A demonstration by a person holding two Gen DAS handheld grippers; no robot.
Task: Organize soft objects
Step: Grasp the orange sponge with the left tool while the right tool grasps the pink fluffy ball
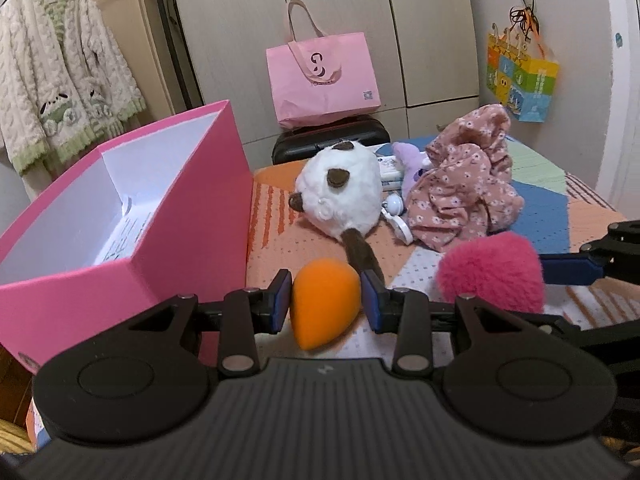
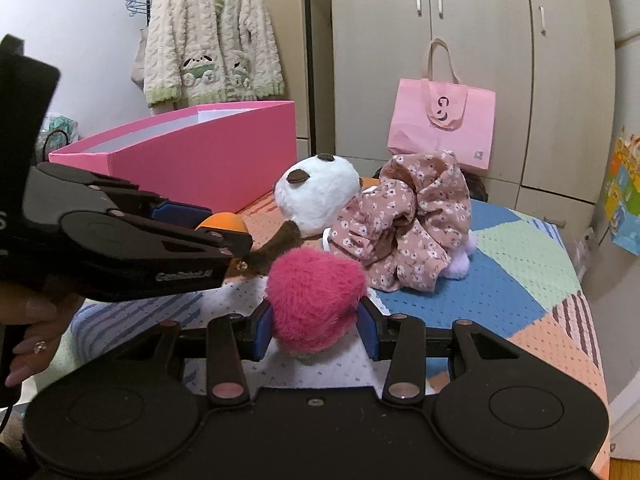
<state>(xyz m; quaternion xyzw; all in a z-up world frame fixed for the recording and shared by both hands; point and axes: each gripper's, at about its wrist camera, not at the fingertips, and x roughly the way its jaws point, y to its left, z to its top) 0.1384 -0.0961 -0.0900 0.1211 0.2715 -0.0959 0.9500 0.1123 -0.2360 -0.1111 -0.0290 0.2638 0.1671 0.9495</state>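
Observation:
My left gripper (image 1: pixel 326 300) is shut on an orange egg-shaped sponge (image 1: pixel 320 304), held just above the bed beside the open pink box (image 1: pixel 192 216). My right gripper (image 2: pixel 316 328) is shut on a fluffy magenta pom-pom (image 2: pixel 316 300), which also shows in the left wrist view (image 1: pixel 492 272). A white plush with brown ears and tail (image 1: pixel 344 192) lies behind, next to crumpled pink floral fabric (image 1: pixel 464 188) and a lilac plush (image 1: pixel 408 164). The left gripper (image 2: pixel 224 236) with the sponge (image 2: pixel 224 222) shows at the left in the right wrist view.
The patchwork bedspread (image 2: pixel 520 264) covers the bed. A pink tote bag (image 1: pixel 320 76) stands on a black case (image 1: pixel 332 140) by the wardrobe. A cream cardigan (image 2: pixel 212 36) hangs on the left. A colourful bag (image 1: pixel 520 76) hangs on the right wall.

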